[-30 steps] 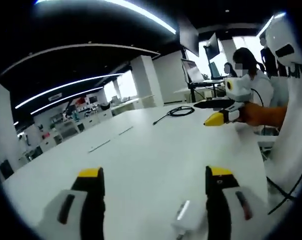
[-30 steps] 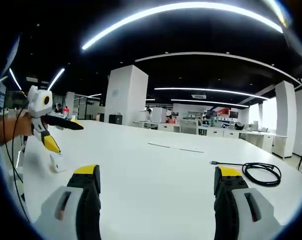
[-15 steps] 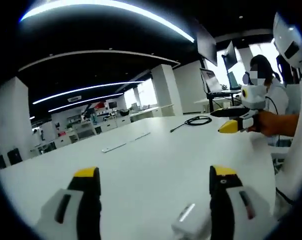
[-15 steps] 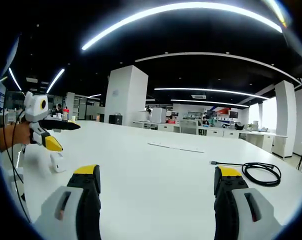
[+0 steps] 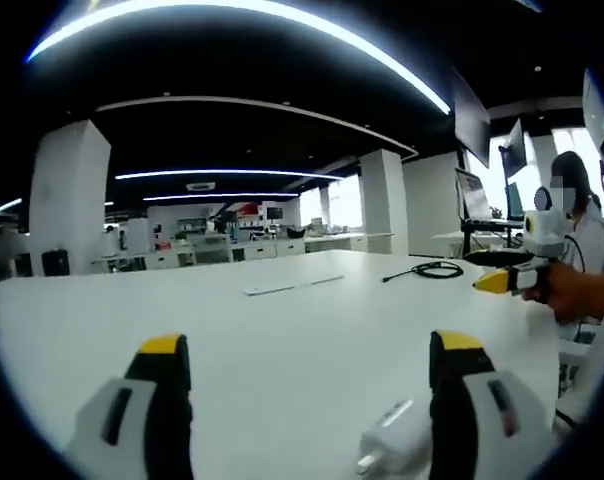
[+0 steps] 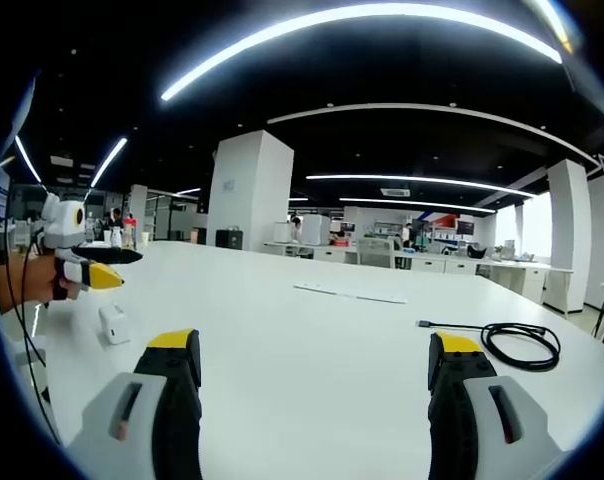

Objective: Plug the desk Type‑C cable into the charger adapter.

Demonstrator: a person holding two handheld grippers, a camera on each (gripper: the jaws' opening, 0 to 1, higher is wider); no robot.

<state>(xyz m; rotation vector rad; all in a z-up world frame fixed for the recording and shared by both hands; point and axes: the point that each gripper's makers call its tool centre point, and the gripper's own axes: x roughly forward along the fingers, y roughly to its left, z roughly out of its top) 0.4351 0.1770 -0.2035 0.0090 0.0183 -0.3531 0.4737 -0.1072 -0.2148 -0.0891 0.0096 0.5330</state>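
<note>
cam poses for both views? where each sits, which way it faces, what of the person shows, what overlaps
Left gripper view: rides the left gripper, low over the white desk, facing across it; charger adapter by its right jaw; the person's hand holding the right gripper shows at right.
Right gripper view: rides the right gripper, facing across the desk; cable ahead right; hand with left gripper at left.
Shared: desk, adapter, cable, each other's gripper.
</note>
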